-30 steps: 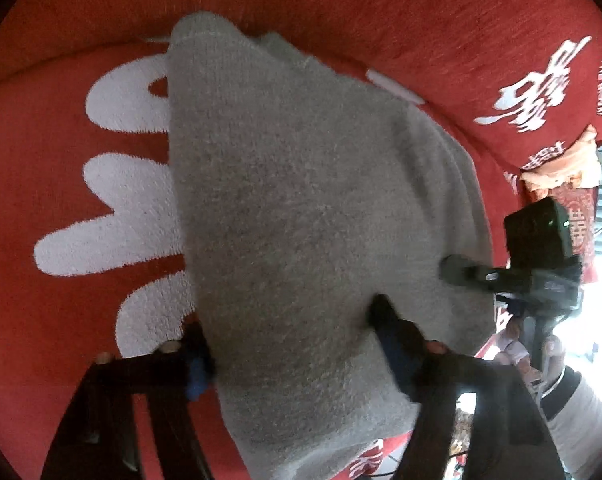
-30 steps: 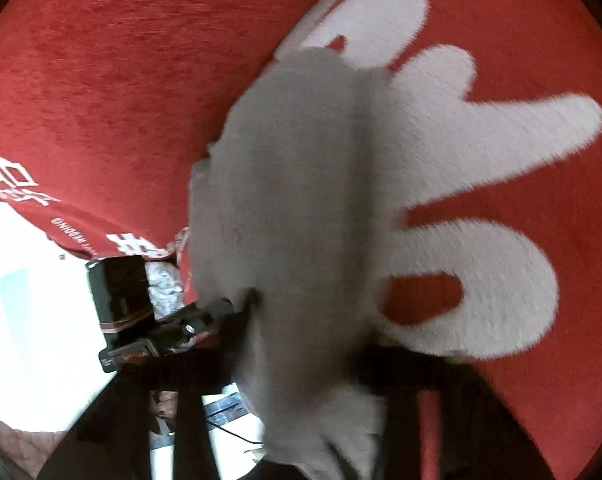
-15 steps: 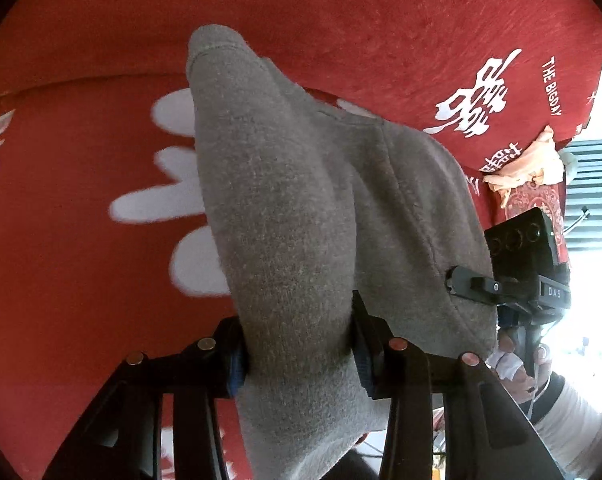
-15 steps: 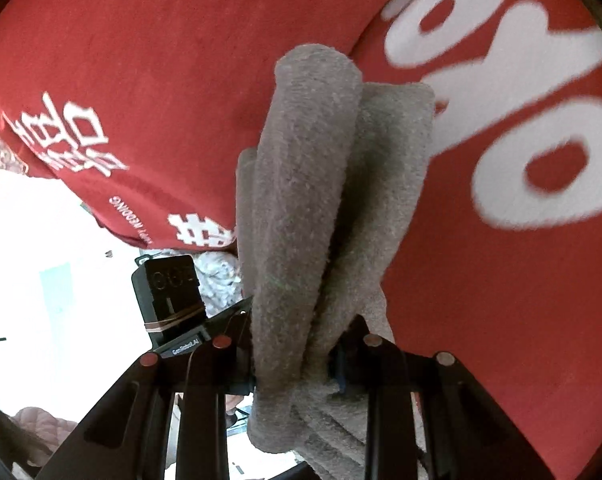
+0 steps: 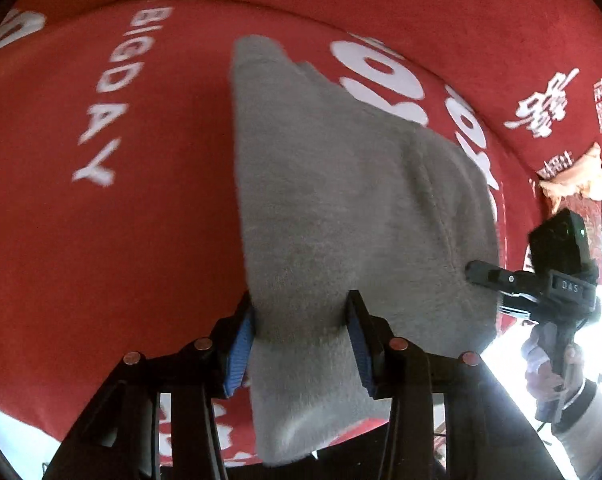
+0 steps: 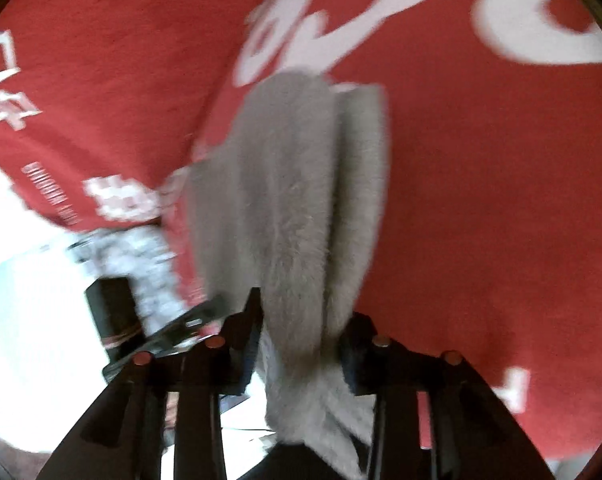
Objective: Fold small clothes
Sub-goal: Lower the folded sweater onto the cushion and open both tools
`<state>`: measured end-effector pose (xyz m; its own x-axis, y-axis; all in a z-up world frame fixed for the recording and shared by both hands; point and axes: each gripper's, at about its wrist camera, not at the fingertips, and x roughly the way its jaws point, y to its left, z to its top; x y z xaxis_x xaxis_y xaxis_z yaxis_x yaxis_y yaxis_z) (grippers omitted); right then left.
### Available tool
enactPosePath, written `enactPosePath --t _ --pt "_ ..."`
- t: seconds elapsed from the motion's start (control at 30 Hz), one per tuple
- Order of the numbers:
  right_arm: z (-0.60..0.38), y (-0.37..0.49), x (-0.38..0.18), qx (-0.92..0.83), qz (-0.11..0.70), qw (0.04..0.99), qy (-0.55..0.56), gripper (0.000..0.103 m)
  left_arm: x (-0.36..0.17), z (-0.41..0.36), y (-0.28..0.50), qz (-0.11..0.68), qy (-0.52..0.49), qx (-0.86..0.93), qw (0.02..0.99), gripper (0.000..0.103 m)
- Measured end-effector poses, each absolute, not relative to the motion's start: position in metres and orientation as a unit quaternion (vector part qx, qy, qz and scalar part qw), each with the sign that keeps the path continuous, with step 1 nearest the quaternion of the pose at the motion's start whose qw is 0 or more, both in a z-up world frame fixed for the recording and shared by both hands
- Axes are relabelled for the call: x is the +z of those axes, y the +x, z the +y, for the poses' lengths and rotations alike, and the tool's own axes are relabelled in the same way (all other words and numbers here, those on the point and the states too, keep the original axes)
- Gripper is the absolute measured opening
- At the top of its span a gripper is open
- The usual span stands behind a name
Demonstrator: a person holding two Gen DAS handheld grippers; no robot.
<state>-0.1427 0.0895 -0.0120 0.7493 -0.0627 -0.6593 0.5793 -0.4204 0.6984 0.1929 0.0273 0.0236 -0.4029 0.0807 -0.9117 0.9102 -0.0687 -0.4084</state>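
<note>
A grey fleecy garment [image 5: 341, 200] hangs bunched between both grippers above a red cover with white lettering [image 5: 101, 240]. My left gripper [image 5: 300, 308] is shut on one edge, its blue pads pressing the cloth from both sides. In the right wrist view the same garment [image 6: 293, 180] drapes in long folds. My right gripper [image 6: 301, 320] still pinches the cloth while its jaws are opening. The right gripper [image 5: 485, 276] also shows at the garment's far edge in the left wrist view, held by a hand [image 5: 549, 364]. The left gripper [image 6: 197, 316] is a blurred dark shape.
The red cover [image 6: 481, 200] fills most of both views. An orange cloth [image 5: 573, 184] lies at its far right edge. A grey-and-white patterned cloth [image 6: 141, 252] sits past the cover's left edge, beside a bright white area.
The garment, spread on the cover a second ago, is now gathered and lifted. The left jaws closed on it. Both grippers have carried it sideways across the lettering.
</note>
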Motion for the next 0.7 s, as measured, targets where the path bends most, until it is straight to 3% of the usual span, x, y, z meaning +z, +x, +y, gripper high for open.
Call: enactPosePath --t 0.1,0.13,0.2,0.37,0.57,0.7 --pt "0.097 -0.158 0.008 -0.392 0.239 0.487 0.743 0.039 0.036 0.031 0.205 0.564 0.426 -0.591 0.389 0.045" --pt "0.099 -0.161 0.013 -0.404 0.246 0.486 0.735 0.029 0.041 0.032 0.208 0.556 0.426 -0.591 0.401 0.045" --pt "0.104 -0.164 0.030 -0.424 0.249 0.493 0.717 0.022 0.053 0.034 0.210 0.547 0.417 -0.599 0.410 0.044" --pt "0.108 -0.134 0.060 -0.416 0.252 0.529 0.695 0.021 0.065 0.046 0.184 0.527 0.427 -0.625 0.386 0.044" --pt "0.107 -0.088 0.039 -0.421 0.324 0.523 0.666 0.021 0.036 0.062 0.156 0.505 0.475 -0.608 0.386 0.044" --pt "0.104 -0.087 0.019 -0.435 0.368 0.516 0.640 0.012 0.037 0.065 0.154 0.496 0.482 -0.608 0.389 0.045"
